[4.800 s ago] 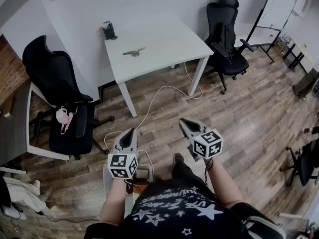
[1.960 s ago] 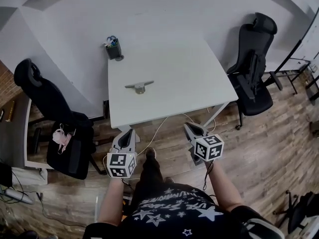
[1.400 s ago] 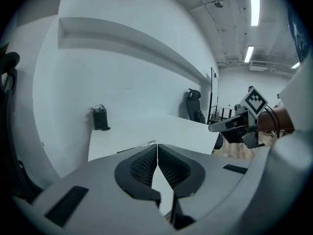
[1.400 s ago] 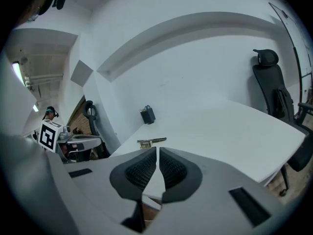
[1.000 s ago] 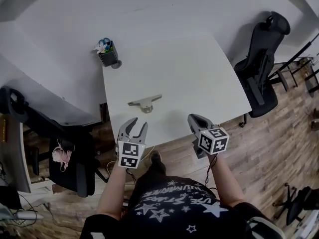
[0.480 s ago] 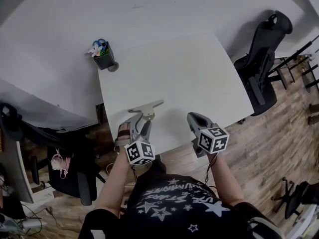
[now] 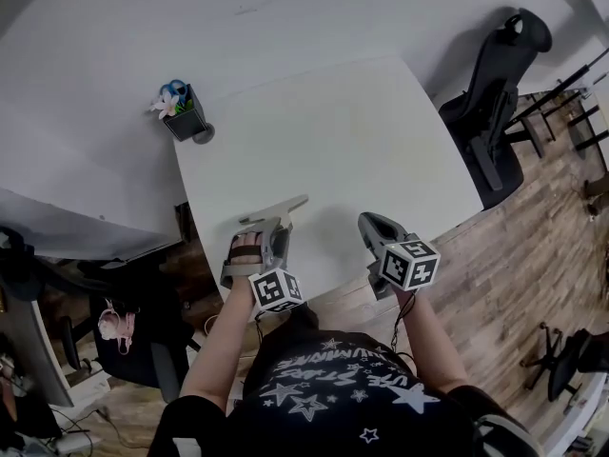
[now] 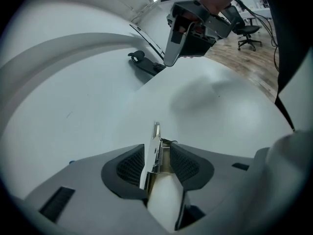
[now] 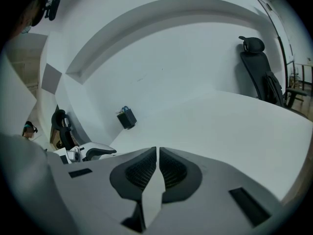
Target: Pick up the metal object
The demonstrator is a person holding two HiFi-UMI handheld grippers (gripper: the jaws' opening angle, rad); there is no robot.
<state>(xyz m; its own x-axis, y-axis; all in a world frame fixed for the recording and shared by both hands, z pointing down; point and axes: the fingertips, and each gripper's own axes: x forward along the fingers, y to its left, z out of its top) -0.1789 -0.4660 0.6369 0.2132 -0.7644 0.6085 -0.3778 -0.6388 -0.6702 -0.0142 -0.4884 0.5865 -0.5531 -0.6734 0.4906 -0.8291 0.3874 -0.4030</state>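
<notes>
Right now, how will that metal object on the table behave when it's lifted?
The metal object looks like flat plate, so probably rigid. Its shiny faces may slip. The spring suggests it could give when squeezed.

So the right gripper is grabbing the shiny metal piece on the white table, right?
No, it's the left gripper: its jaws are closing on the shiny flat metal piece between them on the white table. The left gripper view shows it.
</notes>
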